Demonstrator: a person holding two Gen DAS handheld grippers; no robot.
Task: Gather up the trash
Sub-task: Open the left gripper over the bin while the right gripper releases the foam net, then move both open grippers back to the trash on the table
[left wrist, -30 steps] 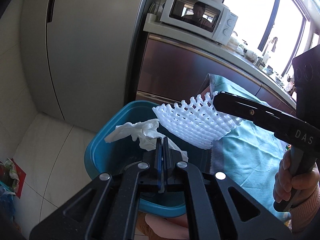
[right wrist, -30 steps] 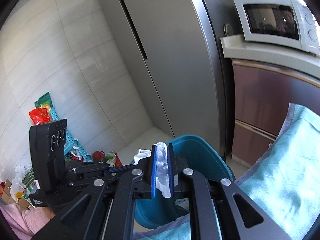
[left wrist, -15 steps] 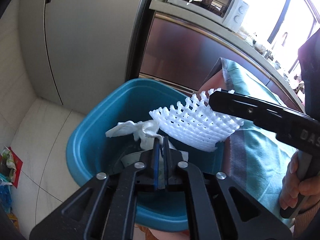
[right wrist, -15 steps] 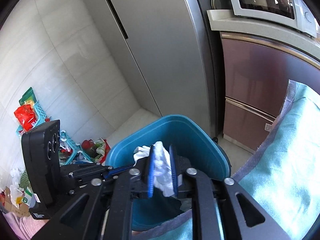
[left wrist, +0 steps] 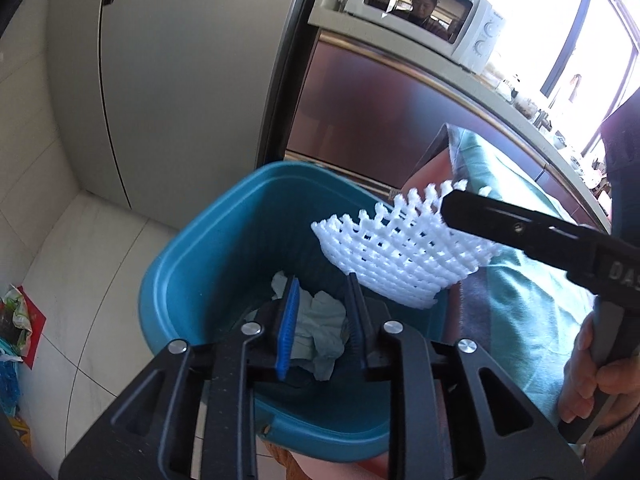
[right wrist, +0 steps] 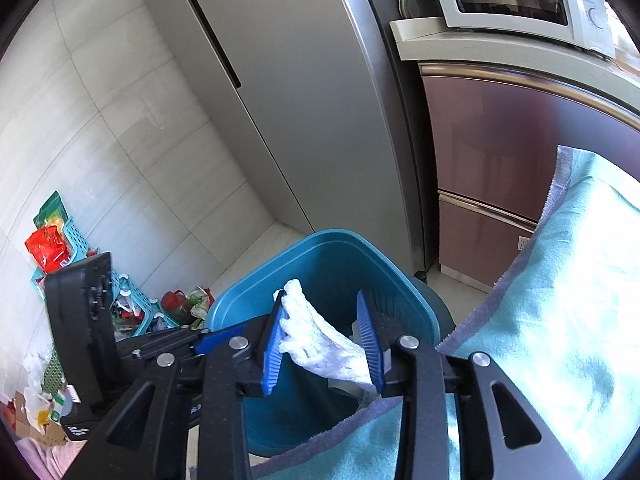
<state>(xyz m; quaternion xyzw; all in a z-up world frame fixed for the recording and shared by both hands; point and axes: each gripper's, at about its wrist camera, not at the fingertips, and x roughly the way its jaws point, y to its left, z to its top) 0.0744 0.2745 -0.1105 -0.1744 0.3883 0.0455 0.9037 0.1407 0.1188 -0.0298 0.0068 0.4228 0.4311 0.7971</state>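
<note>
The left gripper (left wrist: 320, 312), jaws just opening, stands released over the blue bin (left wrist: 192, 264); the crumpled tissue (left wrist: 320, 328) lies below, inside the bin. The right gripper (right wrist: 324, 340), also just opening, has the white foam net (right wrist: 320, 340) slack between its pads, hanging over the bin's near right rim beside the teal cloth (right wrist: 560, 320).

Bin (left wrist: 188, 280) teal-blue; tissue (left wrist: 320, 332) inside it pale grey-white. Foam net (left wrist: 400, 256) at the bin's rim white, open lattice pattern; cloth (right wrist: 560, 320) beside the bin light turquoise with a grey edge. Fridge (right wrist: 300, 100) behind the bin silver-grey, cabinet (right wrist: 500, 152) glossy maroon.
</note>
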